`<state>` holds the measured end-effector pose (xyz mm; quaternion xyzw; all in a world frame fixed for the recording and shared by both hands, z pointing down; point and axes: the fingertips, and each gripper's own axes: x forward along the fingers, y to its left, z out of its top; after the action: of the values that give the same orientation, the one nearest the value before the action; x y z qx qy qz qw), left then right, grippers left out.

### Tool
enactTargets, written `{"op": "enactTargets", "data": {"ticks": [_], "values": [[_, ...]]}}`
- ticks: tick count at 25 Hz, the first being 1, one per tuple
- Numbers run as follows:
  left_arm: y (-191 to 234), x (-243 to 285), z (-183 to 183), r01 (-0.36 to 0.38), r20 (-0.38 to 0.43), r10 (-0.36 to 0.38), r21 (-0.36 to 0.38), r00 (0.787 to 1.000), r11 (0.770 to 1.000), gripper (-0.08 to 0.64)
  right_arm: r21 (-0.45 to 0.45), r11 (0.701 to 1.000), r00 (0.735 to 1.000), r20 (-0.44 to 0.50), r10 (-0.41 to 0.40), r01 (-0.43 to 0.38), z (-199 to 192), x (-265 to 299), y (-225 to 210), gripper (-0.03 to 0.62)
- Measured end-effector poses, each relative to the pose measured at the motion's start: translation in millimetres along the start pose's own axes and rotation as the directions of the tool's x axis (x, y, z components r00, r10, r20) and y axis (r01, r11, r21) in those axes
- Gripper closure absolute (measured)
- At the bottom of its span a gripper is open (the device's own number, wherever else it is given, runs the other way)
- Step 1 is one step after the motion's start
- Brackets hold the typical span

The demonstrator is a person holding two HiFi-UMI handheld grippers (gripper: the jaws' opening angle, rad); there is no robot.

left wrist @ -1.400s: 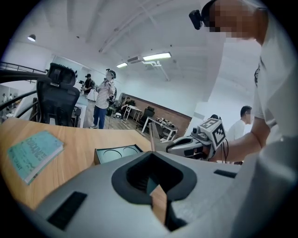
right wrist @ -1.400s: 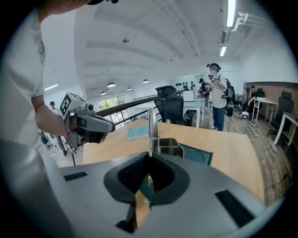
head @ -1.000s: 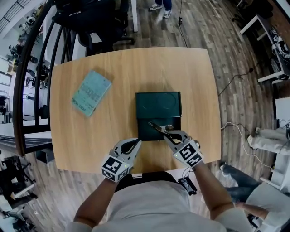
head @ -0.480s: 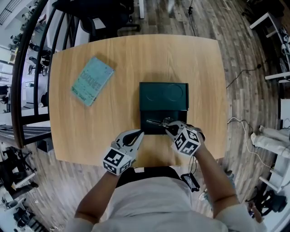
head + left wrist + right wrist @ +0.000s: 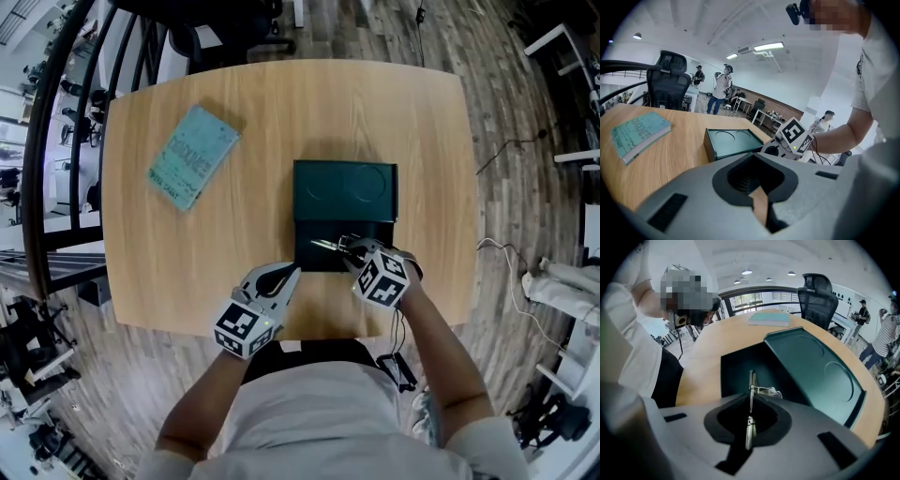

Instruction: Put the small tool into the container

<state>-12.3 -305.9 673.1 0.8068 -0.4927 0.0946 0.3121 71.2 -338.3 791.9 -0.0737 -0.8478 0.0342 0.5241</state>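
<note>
Right claw (image 5: 350, 247) hangs over the near, open half of a dark green container (image 5: 319, 192) that sits near the middle of a wooden desk (image 5: 244, 103). Its jaws are just beginning to part, with a small, thin metal tool (image 5: 328, 246) pinched edge-on between them. In the right gripper view, the tool (image 5: 751, 390) sticks out past the claw tips over the container's dark hollow. I cannot tell whether it touches the bottom. The container's far half is a flat green panel with two round recesses.

Left claw (image 5: 286, 273) is closed and empty. It hovers near the desk's front edge, just left of the container and apart from it.

A teal book (image 5: 192, 157) lies at the desk's far left, well apart from the container. A black chair (image 5: 670, 86) stands beyond the desk.
</note>
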Motion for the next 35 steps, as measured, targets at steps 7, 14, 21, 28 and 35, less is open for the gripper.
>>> {"op": "enactTargets", "data": {"ticks": [7,14,21,28,35], "values": [[1.5,-6.5,-1.1,0.001,-0.002,-0.001,-0.002,1.000,1.000,0.554,0.030,0.997,0.998,0.000,-0.064,0.064,1.0,3.4,-16.7,0.520],[-5.8,-11.7,-3.9,0.016,-0.004,-0.016,0.008,1.000,1.000,0.554,0.068,0.984,0.986,0.028,-0.167,0.165,4.1,-10.2,-34.7,0.479],[-8.2,-24.9,6.3,0.034,0.011,-0.034,0.032,0.999,0.999,0.554,0.087,0.968,0.970,0.041,-0.238,0.234,15.2,-30.9,-37.4,0.477],[-19.7,-51.6,15.2,0.069,0.021,-0.071,0.081,0.997,0.994,0.554,0.139,0.941,0.944,0.079,-0.321,0.309,33.5,-61.6,-10.3,0.519],[-30.4,-83.1,36.1,0.117,0.056,-0.126,0.152,0.990,0.981,0.554,0.209,0.893,0.894,0.127,-0.429,0.399,58.0,-96.6,25.2,0.557]]}}
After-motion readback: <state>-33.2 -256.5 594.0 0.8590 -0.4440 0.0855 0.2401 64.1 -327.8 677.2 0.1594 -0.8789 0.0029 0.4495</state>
